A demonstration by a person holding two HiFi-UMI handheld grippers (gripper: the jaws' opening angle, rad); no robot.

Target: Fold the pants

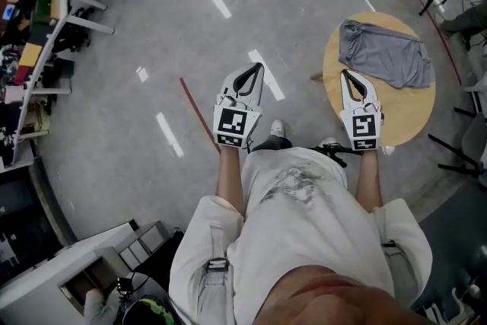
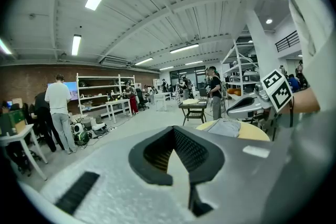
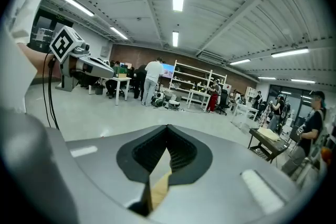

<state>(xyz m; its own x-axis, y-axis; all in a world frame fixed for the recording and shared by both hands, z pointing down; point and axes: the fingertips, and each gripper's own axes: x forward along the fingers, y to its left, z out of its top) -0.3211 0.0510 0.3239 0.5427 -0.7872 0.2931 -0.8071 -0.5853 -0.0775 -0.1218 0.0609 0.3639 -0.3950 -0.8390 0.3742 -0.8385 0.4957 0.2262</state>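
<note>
Holding both tongs pinched shut to the tips, gripping nothing. Hanging the left tongs point(image 1: 257, 69) out over bare floor point(image 1: 152, 49), well to the left of the round wooden worktop point(image 1: 403, 122). Hovering the right tongs point(image 1: 347, 75) above that worktop's near-left edge, close to the nearest corner of the grey pants point(image 1: 384, 51) and not touching it. Seeing the pants lying rumpled across the far half of the worktop, too bunched for telling waistband from legs. Catching only a grey sliver of them in the left gripper view, with most of the wood lying hidden behind the tongs' own body. Finding no pants in the right gripper view, just a strip of wood colour peeking through the slot under the closed tips. Covering the legs with a pale shirt point(image 1: 297, 217) in the head view, letting one shoe point(image 1: 277, 129) poke out.
</note>
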